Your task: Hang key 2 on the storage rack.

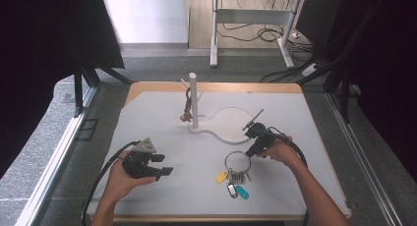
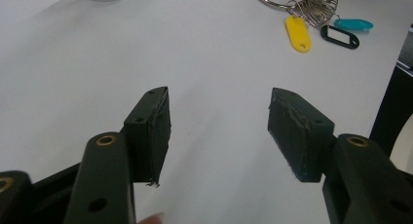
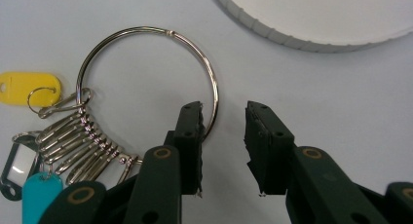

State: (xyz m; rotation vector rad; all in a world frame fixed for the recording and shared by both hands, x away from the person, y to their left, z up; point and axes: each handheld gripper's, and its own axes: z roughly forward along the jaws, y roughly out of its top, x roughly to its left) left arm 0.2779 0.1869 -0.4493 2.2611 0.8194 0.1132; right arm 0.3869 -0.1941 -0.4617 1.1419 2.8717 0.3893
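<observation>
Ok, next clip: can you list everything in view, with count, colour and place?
key ring: one, silver, on the table near the right side, its wire between the right gripper's fingers.
key tags: three, yellow, black and teal, hanging from the ring's clips.
stand: one, white post on a white round base, mid table.
hanging bunch: one, brownish, on the stand's peg.
table: one, white top.
desk frame: one, white, beyond the table.
left gripper: black, fingers open, nothing between them.
right gripper: black, fingers open around the ring.

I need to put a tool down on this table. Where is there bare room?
Bare: the table left of the white stand, and its right side past the key ring. Crowded: the middle, around stand, key ring and both hand-held grippers.
</observation>
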